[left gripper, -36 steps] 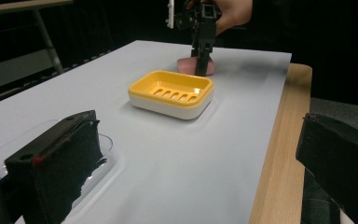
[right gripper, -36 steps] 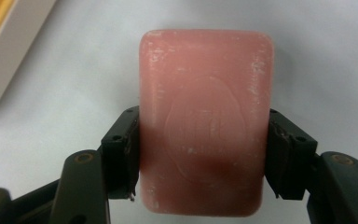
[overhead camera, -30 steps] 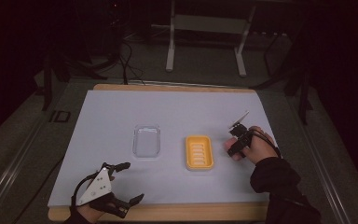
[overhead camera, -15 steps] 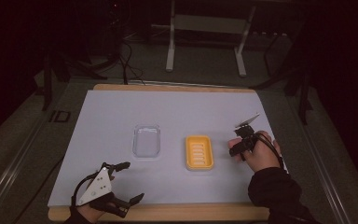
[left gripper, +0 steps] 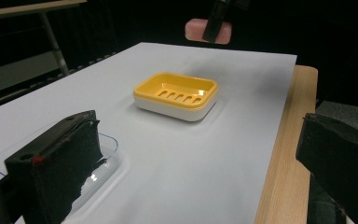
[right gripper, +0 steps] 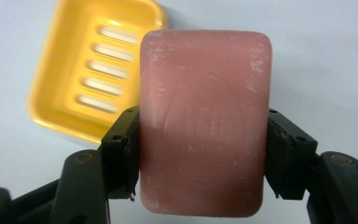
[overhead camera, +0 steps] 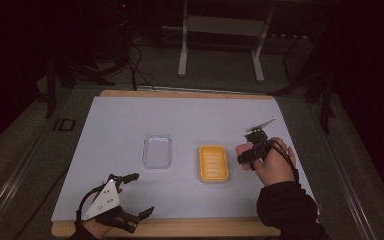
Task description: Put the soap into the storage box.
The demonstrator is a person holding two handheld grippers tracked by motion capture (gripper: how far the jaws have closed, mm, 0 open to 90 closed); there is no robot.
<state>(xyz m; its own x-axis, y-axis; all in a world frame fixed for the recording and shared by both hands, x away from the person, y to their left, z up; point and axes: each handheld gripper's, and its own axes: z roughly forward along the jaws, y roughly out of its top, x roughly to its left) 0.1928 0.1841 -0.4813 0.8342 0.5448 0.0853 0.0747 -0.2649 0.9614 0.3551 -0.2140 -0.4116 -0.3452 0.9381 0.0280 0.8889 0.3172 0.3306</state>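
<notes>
1. Pink soap bar [right gripper: 204,122] sat clamped by its long sides between the jaws of the right gripper [right gripper: 204,158], held in the air just right of the yellow soap dish [overhead camera: 213,163].
2. The dish sat on the white mat [overhead camera: 130,125], near a clear lid [overhead camera: 157,151].
3. The left gripper [overhead camera: 136,195] rested at the mat's near edge with its jaws wide apart, holding nothing.

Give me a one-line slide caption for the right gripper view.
Right gripper clamps a pink soap bar by its long sides, above the empty yellow soap dish on the white table cover.
</notes>
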